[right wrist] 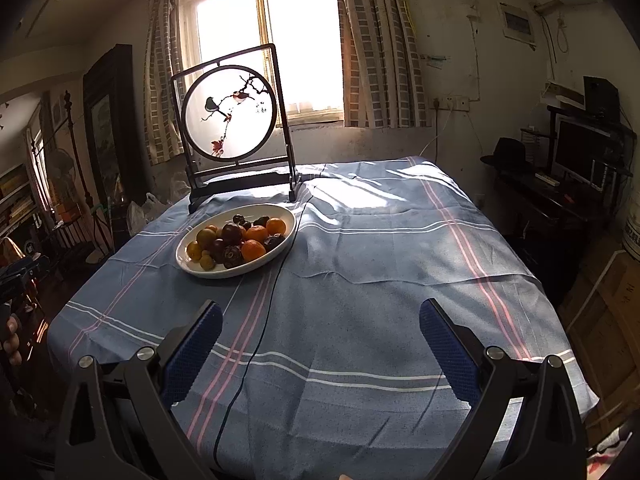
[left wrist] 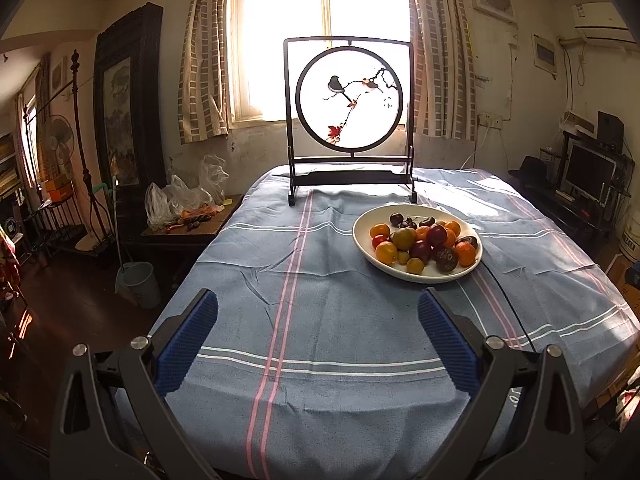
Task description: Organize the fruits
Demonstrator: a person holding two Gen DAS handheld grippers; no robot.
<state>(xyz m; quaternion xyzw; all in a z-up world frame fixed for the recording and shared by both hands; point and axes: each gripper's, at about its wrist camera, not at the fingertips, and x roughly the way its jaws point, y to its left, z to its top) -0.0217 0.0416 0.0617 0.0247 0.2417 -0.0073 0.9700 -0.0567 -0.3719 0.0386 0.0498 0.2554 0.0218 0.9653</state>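
A white oval plate point(left wrist: 366, 256) holds several fruits: oranges point(left wrist: 466, 253), dark plums point(left wrist: 436, 234), small yellow-green ones point(left wrist: 415, 266). It sits right of centre on the blue striped tablecloth point(left wrist: 320, 320). My left gripper point(left wrist: 318, 304) hovers open over the near cloth, short of the plate, with nothing between its blue pads. In the right wrist view the plate point(right wrist: 188, 262) with its fruits point(right wrist: 255, 250) lies to the far left. My right gripper point(right wrist: 320, 312) is open and empty above the cloth point(right wrist: 380, 280).
A framed round bird screen point(left wrist: 350, 96) stands at the table's far edge before the window. A thin black cable point(right wrist: 260, 320) runs across the cloth past the plate. A side table with plastic bags point(left wrist: 180, 200) stands left; a bucket point(left wrist: 140, 284) is on the floor.
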